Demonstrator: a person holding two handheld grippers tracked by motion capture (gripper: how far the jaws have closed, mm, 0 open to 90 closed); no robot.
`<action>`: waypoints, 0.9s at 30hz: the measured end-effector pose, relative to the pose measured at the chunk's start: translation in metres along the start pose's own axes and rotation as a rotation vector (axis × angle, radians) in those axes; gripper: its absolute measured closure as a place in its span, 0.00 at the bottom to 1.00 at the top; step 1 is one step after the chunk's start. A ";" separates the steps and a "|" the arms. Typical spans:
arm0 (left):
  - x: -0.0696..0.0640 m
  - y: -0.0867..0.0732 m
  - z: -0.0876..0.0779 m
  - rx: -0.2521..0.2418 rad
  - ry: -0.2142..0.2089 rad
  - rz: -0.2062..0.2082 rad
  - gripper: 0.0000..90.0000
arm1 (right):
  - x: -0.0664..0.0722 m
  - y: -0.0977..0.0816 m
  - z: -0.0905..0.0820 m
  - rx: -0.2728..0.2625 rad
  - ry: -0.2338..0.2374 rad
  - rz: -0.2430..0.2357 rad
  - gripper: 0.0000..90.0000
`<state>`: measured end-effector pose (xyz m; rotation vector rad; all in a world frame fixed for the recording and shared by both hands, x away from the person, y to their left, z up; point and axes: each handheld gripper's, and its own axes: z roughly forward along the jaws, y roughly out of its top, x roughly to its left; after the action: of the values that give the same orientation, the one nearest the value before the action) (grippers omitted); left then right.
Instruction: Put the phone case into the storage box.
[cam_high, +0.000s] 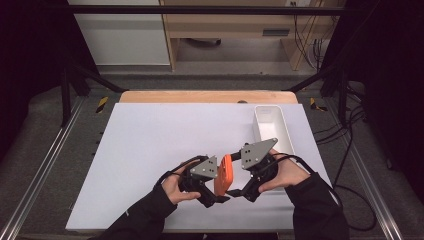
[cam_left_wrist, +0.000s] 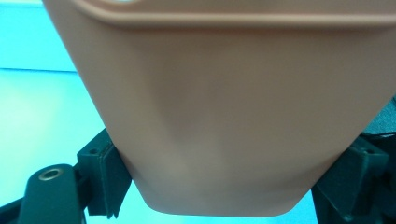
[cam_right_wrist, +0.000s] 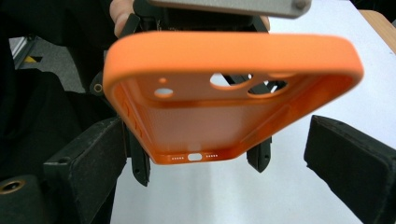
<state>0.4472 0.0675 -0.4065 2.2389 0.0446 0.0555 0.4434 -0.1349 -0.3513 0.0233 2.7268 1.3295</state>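
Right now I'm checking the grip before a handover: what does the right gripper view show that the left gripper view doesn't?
Right gripper view: the phone case's open inside, with its camera cutouts and port holes, and the right tongs standing open on either side, pads clear of it.
Left gripper view: the case's smooth back, close up, with the left tongs pressing on its two edges.
Shared: the orange case and the pale table behind it.
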 end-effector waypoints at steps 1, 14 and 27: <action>0.000 0.000 0.001 0.001 -0.001 0.001 0.17 | 0.000 0.000 0.001 0.001 0.001 0.000 0.07; -0.002 -0.001 0.006 0.018 -0.011 0.018 0.17 | 0.000 -0.001 0.004 -0.012 0.025 -0.001 0.09; -0.004 -0.003 0.009 0.020 -0.015 0.023 0.17 | -0.001 0.000 0.004 -0.024 0.055 0.004 0.13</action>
<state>0.4440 0.0625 -0.4148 2.2599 0.0110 0.0513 0.4446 -0.1319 -0.3538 -0.0094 2.7570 1.3846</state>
